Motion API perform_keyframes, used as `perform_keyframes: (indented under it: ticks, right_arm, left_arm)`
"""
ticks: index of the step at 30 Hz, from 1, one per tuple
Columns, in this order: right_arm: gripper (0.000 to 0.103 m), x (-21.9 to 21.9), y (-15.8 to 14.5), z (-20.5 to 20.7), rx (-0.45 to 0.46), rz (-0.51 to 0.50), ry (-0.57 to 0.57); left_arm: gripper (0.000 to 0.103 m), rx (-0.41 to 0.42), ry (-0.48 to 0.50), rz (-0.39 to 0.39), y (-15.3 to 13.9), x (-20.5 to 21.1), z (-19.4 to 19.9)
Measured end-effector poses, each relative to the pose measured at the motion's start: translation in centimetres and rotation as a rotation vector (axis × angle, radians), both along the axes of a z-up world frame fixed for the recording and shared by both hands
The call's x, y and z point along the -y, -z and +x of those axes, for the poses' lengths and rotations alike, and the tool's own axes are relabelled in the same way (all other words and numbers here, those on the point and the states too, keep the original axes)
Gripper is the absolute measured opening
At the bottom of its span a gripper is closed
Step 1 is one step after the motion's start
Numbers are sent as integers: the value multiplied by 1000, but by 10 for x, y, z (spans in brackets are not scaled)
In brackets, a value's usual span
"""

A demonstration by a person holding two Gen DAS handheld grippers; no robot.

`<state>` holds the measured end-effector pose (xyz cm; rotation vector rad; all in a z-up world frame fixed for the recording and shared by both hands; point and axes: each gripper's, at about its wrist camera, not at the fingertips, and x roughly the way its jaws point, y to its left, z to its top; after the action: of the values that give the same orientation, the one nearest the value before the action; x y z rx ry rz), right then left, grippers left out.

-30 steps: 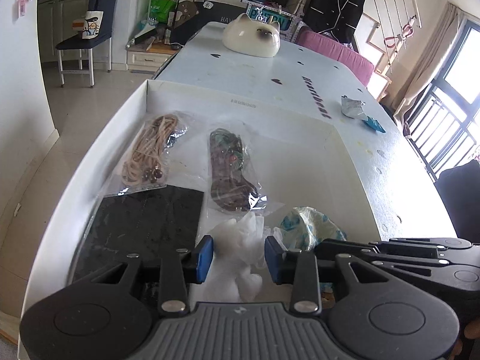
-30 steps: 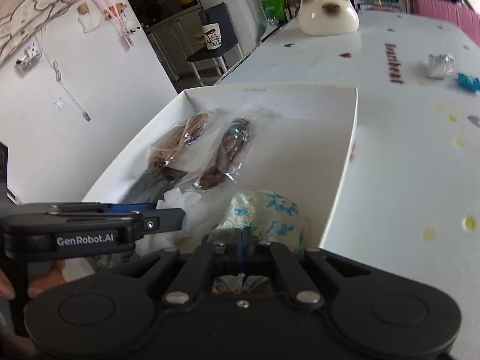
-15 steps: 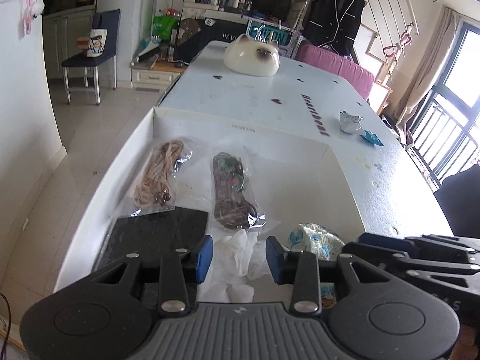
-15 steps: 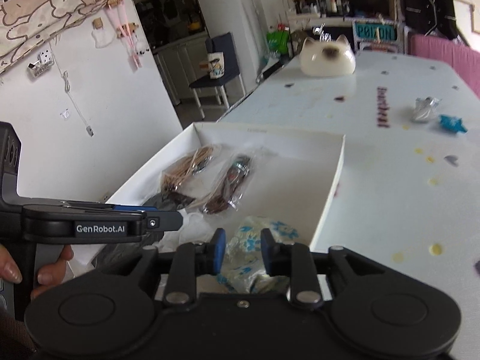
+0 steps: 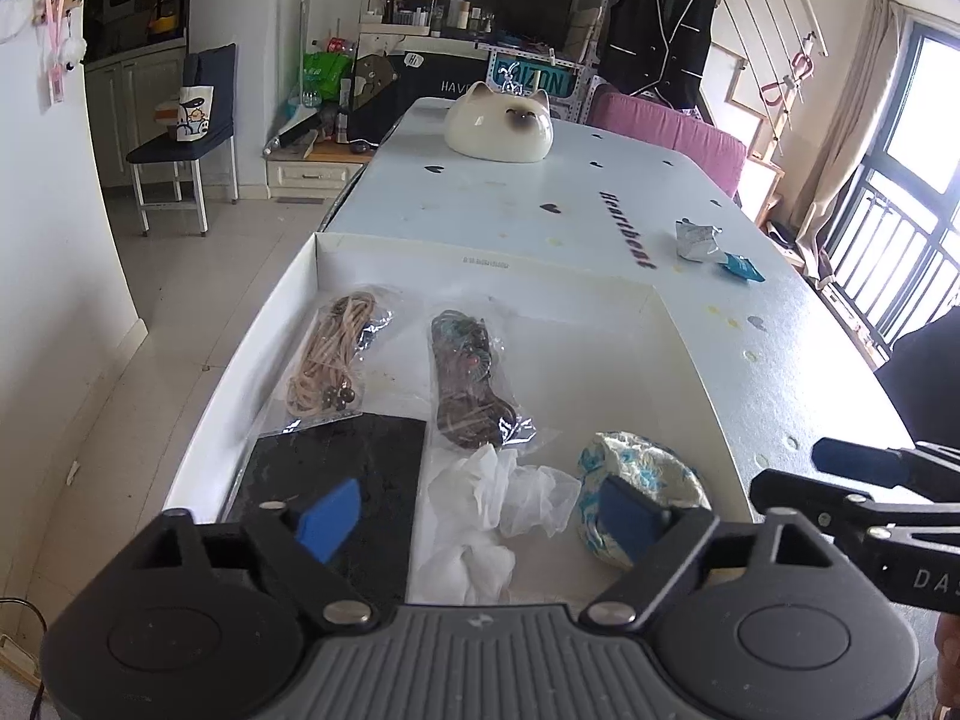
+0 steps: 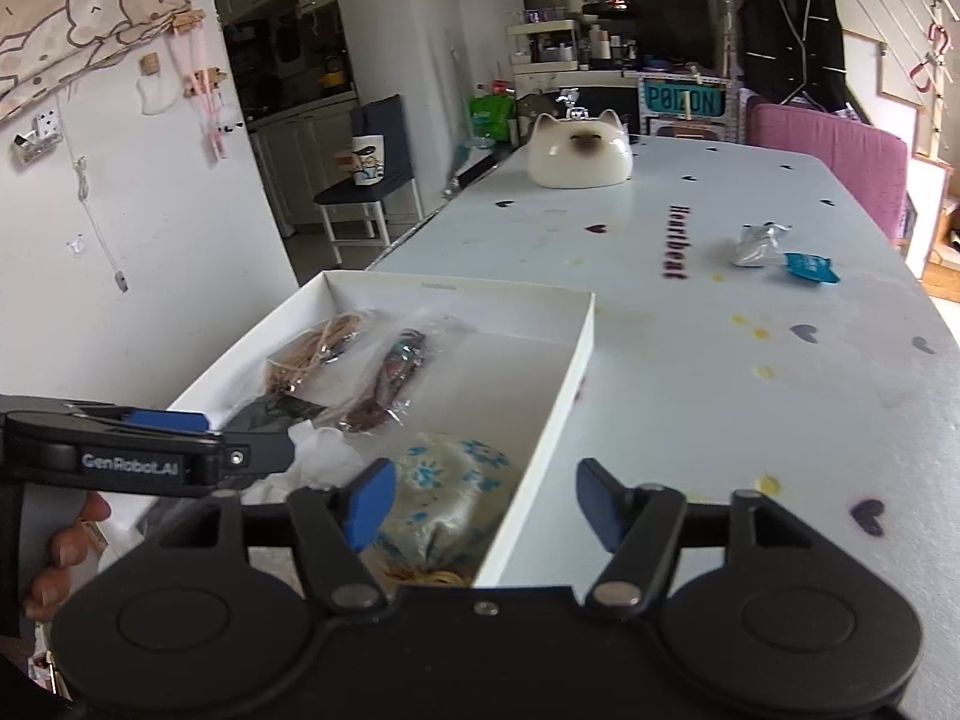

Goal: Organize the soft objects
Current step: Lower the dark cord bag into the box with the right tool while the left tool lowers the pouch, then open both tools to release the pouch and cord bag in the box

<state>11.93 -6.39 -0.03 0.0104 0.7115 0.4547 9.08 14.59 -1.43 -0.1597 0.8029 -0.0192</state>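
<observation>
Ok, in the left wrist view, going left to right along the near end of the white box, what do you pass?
Black sheet → crumpled clear plastic → blue-flowered cloth bundle.

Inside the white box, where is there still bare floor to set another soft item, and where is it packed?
Free: the white box floor between the dark cord bag, the far wall and the right wall. Crowded: the near left, with the tan cord bag, black pouch, white plastic and floral pouch.

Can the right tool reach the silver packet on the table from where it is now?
Probably yes. The right tool is open and empty, and the table between it and the silver packet is bare.
</observation>
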Motion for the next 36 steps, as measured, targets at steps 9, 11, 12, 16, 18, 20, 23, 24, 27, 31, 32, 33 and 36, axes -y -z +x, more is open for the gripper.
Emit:
perform_keyframes:
  ticks: [9,11,12,16,18,20,23,24,27,31,32,33,36]
  right_arm:
    - [89,11,0,-9,8,-26,57]
    - [92,13,0,-11,13,-38,65]
    - [95,14,0,-11,14,-41,69]
    - [102,17,0,-11,14,-40,77]
    - [103,18,0,-12,17,-41,81]
    - [103,17,0,-12,17,-43,85]
    - [103,18,-1,-12,18,-41,84]
    - [103,18,-1,-12,18,-40,81]
    - [103,18,-1,-12,17,-39,77]
    - [103,19,-1,-11,15,-35,73]
    - [103,19,-1,-12,15,-36,74]
    - [103,20,-1,-11,15,-34,76]
    - [103,24,-1,-9,14,-26,80]
  left_arm:
    - [103,5,-8,50,-3,-1,-10]
    - [103,4,-12,54,-3,-1,-12]
    - [103,4,-12,57,-3,-1,-13]
    - [103,10,-8,71,-5,0,-17]
    - [103,13,-4,78,-6,1,-20]
    - [103,17,-2,86,-8,2,-21]
    - [103,23,1,92,-10,2,-24]
    - [103,23,1,94,-11,3,-24]
    - [103,23,-2,98,-11,3,-24]
    - [103,21,-4,96,-12,4,-24]
    - [103,21,-5,96,-13,5,-23]
    - [103,21,-5,96,-13,5,-23]
    - [103,22,-6,97,-15,7,-21]
